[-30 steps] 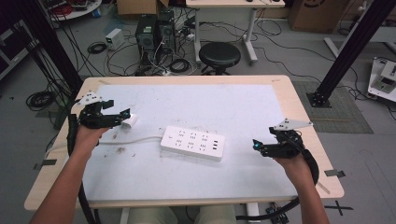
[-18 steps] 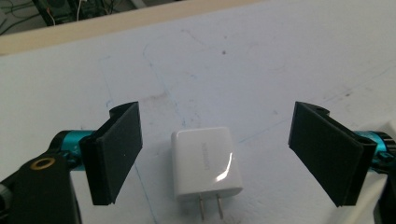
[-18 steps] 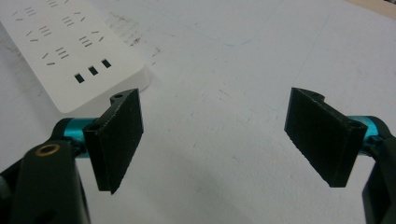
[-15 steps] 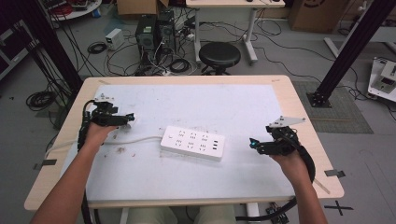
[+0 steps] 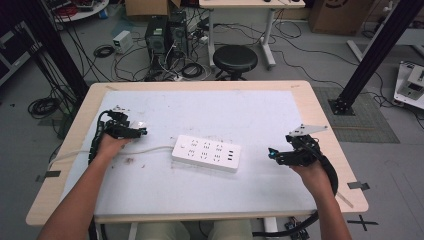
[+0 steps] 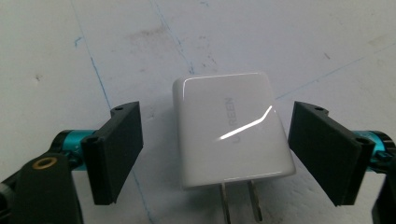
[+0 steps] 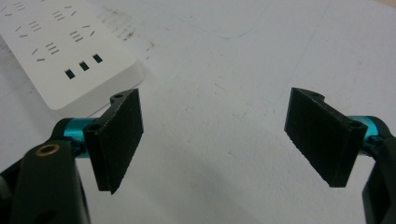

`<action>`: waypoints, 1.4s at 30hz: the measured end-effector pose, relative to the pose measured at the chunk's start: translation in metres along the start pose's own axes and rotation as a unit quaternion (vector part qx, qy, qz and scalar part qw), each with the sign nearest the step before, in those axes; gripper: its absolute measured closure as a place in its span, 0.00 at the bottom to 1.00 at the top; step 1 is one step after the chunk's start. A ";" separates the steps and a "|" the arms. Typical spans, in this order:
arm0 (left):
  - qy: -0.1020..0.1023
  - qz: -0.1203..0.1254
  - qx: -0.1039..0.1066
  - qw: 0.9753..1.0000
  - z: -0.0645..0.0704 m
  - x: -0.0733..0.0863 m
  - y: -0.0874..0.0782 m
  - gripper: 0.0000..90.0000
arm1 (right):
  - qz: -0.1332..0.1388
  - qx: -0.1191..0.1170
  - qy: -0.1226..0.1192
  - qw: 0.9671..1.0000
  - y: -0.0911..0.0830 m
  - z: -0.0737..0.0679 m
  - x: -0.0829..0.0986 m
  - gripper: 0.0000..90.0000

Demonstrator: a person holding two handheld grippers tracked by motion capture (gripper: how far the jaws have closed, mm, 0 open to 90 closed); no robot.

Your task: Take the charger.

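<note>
A white charger [image 6: 231, 130] lies flat on the white table mat with its two prongs pointing toward the camera. My left gripper [image 6: 219, 154] is open, one jaw on each side of the charger with a gap on both. In the high view this gripper [image 5: 139, 132] is at the table's left, with the charger [image 5: 141, 125] at its tips. A white power strip [image 5: 206, 152] lies mid-table, its cable [image 5: 145, 149] running left. My right gripper [image 5: 272, 155] hovers right of the strip, open and empty [image 7: 219, 140]. The strip's end [image 7: 56, 51] lies at the upper left of that view.
The white mat [image 5: 240, 115] covers most of the wooden table [image 5: 327, 125]. Beyond the far edge are a black stool [image 5: 235, 59], a computer tower [image 5: 165, 35] and floor cables. A black frame post [image 5: 370, 55] stands at the right.
My left gripper has come down and shifted slightly right, so its jaws now flank the charger on the mat. The right gripper has drifted a little left.
</note>
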State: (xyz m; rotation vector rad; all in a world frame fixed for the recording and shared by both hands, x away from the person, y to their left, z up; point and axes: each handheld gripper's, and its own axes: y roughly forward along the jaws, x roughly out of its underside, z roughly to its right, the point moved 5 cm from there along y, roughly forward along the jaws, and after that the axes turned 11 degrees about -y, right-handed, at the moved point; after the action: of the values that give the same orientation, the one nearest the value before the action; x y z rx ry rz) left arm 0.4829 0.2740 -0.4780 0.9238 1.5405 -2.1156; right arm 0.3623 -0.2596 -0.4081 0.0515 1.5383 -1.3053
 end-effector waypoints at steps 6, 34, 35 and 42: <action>0.007 -0.002 -0.006 1.000 -0.001 0.002 0.001 0.30 | -0.003 -0.001 0.000 1.000 0.001 0.000 0.003 0.22; -0.017 0.093 0.032 0.995 0.023 -0.002 -0.047 0.47 | 0.008 -0.012 -0.005 1.000 0.002 -0.005 0.001 0.22; -0.015 0.098 0.035 0.994 0.025 -0.001 -0.051 0.47 | 0.008 -0.013 -0.003 1.000 0.001 -0.006 0.001 0.22; -0.002 0.125 0.065 0.990 0.046 -0.001 -0.078 0.47 | 0.016 -0.020 -0.009 1.000 0.002 -0.006 0.000 0.22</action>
State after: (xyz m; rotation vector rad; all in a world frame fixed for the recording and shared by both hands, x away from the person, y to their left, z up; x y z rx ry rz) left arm 0.4216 0.2570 -0.4140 1.0930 1.2231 -2.0525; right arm 0.3589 -0.2544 -0.4105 0.0378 1.5421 -1.2460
